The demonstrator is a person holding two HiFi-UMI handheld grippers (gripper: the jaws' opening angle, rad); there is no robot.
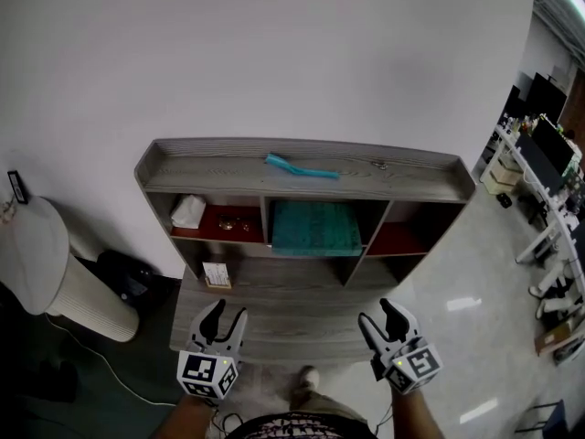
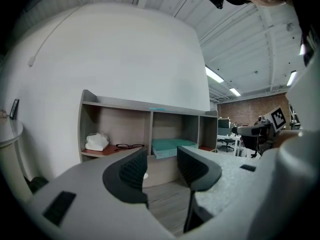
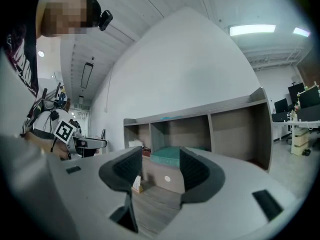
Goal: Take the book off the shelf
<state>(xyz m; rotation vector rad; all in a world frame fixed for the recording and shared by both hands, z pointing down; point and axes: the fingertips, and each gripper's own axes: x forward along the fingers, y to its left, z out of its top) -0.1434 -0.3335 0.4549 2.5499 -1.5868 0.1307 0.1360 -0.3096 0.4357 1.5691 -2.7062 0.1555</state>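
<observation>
A teal book (image 1: 316,228) lies flat in the middle compartment of a grey wooden shelf unit (image 1: 302,183) against the white wall. The book (image 2: 170,145) also shows in the left gripper view, and the book (image 3: 166,154) shows between the jaws in the right gripper view. My left gripper (image 1: 226,319) hovers open over the front left of the lower board. My right gripper (image 1: 380,316) hovers open over its front right. Both are well short of the book, with nothing between their jaws.
A teal strip (image 1: 300,166) lies on the shelf top. The left compartment holds a white crumpled object (image 1: 187,211) and glasses (image 1: 232,226). A small card box (image 1: 217,275) stands on the lower board. A white ribbed bin (image 1: 50,268) is at left; desks with monitors (image 1: 547,158) are at right.
</observation>
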